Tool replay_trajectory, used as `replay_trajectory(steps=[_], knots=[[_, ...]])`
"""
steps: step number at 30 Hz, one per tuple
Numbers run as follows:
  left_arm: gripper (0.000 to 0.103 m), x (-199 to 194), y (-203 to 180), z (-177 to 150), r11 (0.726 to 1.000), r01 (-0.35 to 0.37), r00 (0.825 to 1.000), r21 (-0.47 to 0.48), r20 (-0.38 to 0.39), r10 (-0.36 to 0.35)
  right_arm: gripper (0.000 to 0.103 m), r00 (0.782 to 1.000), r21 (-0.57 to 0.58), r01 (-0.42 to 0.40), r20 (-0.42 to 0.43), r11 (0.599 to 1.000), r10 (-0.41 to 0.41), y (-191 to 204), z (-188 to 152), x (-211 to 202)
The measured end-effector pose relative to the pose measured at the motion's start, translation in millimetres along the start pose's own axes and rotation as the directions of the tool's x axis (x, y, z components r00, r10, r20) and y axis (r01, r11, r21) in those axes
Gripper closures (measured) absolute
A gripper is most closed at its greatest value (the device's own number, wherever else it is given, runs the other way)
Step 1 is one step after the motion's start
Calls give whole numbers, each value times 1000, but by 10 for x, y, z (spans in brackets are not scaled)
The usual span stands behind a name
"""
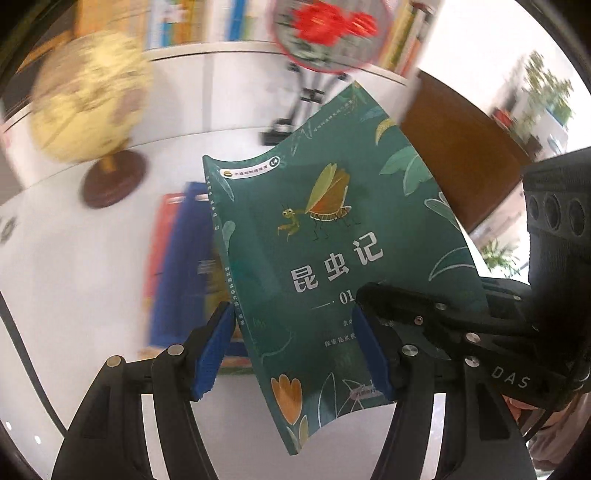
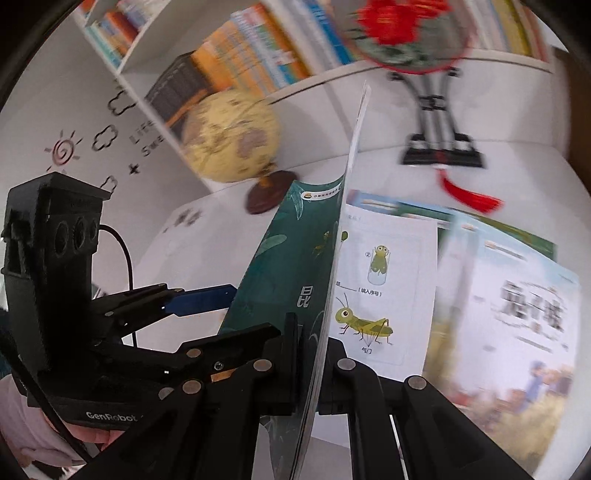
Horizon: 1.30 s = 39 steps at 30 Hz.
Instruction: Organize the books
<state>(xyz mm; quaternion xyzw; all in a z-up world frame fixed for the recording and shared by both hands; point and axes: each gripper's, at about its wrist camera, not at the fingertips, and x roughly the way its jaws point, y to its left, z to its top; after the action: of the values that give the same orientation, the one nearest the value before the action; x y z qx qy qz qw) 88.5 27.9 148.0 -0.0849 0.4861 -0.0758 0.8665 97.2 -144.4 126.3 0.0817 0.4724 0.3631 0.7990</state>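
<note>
A thin green book (image 1: 332, 229) with a mantis on its cover is held up off the white table (image 1: 74, 295), its cover slightly bent. My right gripper (image 2: 314, 332) is shut on its lower edge; the book (image 2: 295, 258) runs edge-on between those fingers. In the left wrist view the right gripper (image 1: 373, 295) comes in from the right. My left gripper (image 1: 291, 310) stands open, its blue pads (image 1: 212, 354) on either side of the book's lower part, one by the spine. From the right wrist view the left gripper (image 2: 256, 310) lies against the green cover.
Red and blue books (image 1: 177, 266) lie flat on the table under the green one. A white insect sheet (image 2: 388, 288) and a pale-cover book (image 2: 517, 314) lie to the right. A globe (image 2: 232, 136), a red fan ornament (image 2: 406, 33) and a filled bookshelf (image 2: 258, 48) stand behind.
</note>
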Motion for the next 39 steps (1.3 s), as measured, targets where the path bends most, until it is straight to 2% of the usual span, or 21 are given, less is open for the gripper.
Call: replay_trajectory(steps=[3, 8, 13, 16, 20, 25, 39], knots=[[41, -218, 332, -81, 998, -44, 999, -45, 28, 45, 97, 999, -16, -41, -13, 999, 40, 311, 59, 179], [41, -520, 910, -231, 989, -73, 995, -131, 57, 81, 97, 993, -49, -110, -39, 993, 108, 915, 205, 592], [41, -644, 1443, -507, 976, -115, 992, -186, 29, 122, 97, 985, -31, -164, -65, 986, 162, 1469, 232, 1028], [41, -631, 1720, -680, 967, -134, 990, -217, 2, 138, 97, 983, -16, -154, -99, 988, 152, 1712, 145, 1292], [41, -535, 1992, -899, 959, -147, 989, -244, -52, 138, 97, 976, 57, -157, -145, 986, 163, 1889, 13, 1634], [41, -426, 2345, -1012, 949, -148, 988, -279, -92, 127, 97, 974, 60, -130, -181, 990, 139, 2148, -101, 1922], [41, -285, 2788, -1105, 937, -161, 984, -310, -126, 128, 97, 964, 129, -85, -239, 988, 115, 2190, -219, 2346]])
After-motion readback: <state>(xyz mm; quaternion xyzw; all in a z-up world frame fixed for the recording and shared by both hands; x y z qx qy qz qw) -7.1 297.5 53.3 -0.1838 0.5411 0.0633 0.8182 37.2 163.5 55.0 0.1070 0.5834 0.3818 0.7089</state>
